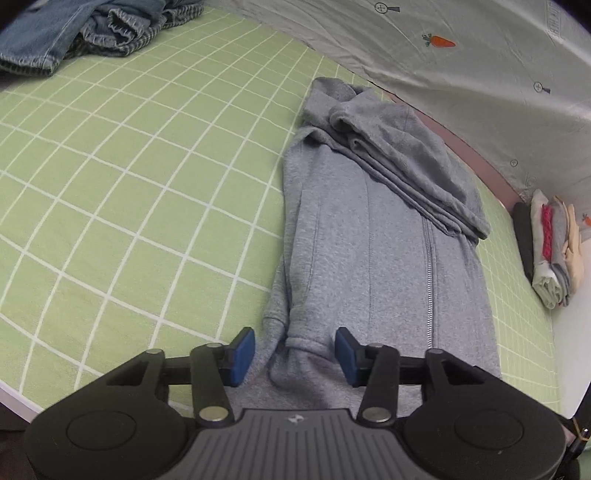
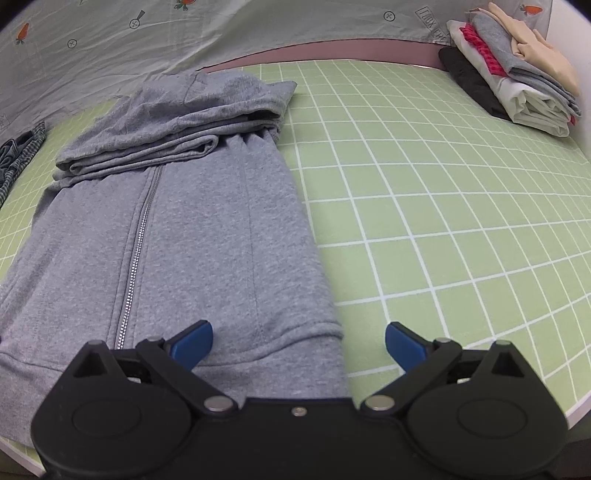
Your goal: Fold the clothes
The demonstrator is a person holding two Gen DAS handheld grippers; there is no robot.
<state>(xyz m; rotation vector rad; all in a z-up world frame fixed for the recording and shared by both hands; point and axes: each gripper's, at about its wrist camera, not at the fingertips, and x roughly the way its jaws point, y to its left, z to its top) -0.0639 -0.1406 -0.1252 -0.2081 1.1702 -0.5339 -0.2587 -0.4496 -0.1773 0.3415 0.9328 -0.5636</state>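
A bed (image 2: 443,206) with a green sheet ruled in white squares fills both views, with a pale printed cloth (image 1: 461,74) hanging along its far side. The left hand-held gripper (image 1: 295,354) hangs just above the near left corner of a grey zip hoodie (image 1: 369,251), its blue pads spread apart with nothing between them, straddling the bunched cuff and hem there. The right hand-held gripper (image 2: 299,343) is likewise spread wide and empty, one pad over the hem of the hoodie (image 2: 177,236) and the other over bare sheet just off its right edge. The hoodie lies flat on the bed with the zip closed, sides already turned in to make a long narrow strip, and the hood and sleeves folded down in a heap at its far end. Beyond the hoodie to its right, well apart, stands a stack of folded clothes (image 2: 517,81); far off to its left lies a rumpled pile of jeans (image 1: 74,29). By the look of it, the lengthwise folds are done and the crosswise fold is in hand. The next move likely calls for both grippers to drop onto the hem corners, close on all layers at once, and carry the hem toward the hood end evenly, so the strip does not skew or the tucked sleeve slip out.
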